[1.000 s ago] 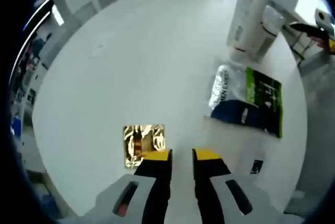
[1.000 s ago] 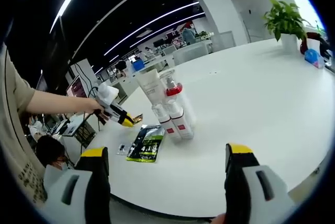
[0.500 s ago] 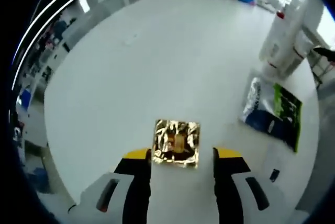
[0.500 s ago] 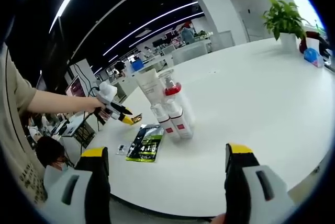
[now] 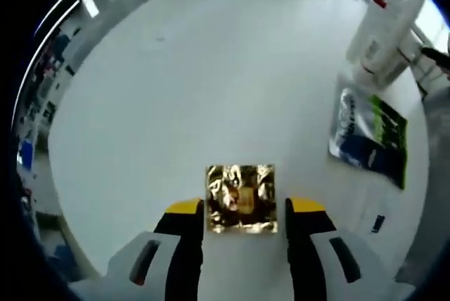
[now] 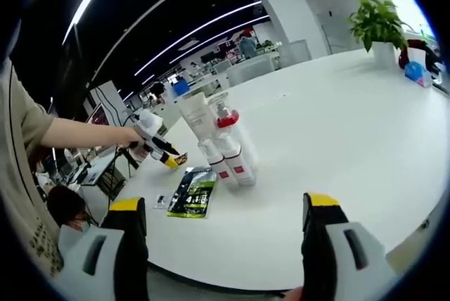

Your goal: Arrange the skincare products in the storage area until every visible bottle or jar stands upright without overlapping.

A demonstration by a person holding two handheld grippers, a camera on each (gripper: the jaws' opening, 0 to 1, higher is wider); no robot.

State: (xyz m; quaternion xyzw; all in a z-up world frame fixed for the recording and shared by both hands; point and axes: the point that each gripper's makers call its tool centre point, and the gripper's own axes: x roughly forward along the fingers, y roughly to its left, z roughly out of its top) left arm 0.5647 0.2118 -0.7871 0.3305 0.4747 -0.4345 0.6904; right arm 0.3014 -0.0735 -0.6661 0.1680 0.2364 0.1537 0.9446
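In the left gripper view a crinkled gold foil sachet [image 5: 240,198] lies flat on the white table [image 5: 183,83], just beyond my left gripper [image 5: 239,209], whose yellow-tipped jaws stand open on either side of it. A green, white and blue sachet [image 5: 369,137] lies to the right, with upright white bottles [image 5: 380,37] behind it. In the right gripper view my right gripper [image 6: 223,209] is open and holds nothing; the bottles [image 6: 221,143] with red bands and a red cap stand in a tight group, and the green sachet [image 6: 190,192] lies in front of them.
A person's arm [image 6: 77,136] holds the left gripper [image 6: 158,150] at the table's left side. A small dark packet [image 5: 378,223] lies near the table edge. A potted plant [image 6: 380,30] and small items stand at the far side. Office desks lie beyond.
The left gripper went from nearly shut beside the gold sachet to open with the sachet between its jaws. The right gripper stayed still and open.
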